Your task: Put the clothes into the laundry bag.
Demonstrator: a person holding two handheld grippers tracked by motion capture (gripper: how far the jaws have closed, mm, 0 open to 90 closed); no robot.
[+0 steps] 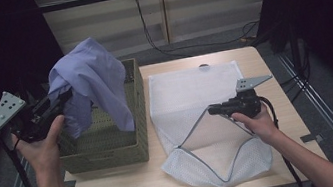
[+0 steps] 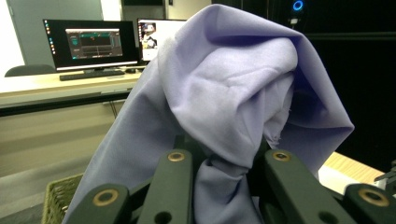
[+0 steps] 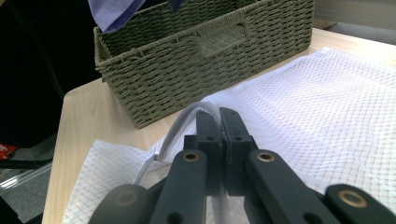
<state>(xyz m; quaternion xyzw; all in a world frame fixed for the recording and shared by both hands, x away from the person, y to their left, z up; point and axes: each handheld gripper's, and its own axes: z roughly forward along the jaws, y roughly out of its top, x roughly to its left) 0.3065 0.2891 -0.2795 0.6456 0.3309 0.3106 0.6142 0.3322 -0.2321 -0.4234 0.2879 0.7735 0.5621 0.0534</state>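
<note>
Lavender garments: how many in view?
1. The lavender garment hangs from the left tongs, lifted above the woven basket, its lower edge draping inside. More could lie hidden under it in the basket. The right tongs pinch the mesh laundry bag.

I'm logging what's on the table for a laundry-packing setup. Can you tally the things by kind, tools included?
Lavender cloth garment, held up by the left tool: 1
Woven green basket: 1
White mesh laundry bag, its zipper edge pinched by the right tool: 1
Handheld tools: 2
Total: 5
</note>
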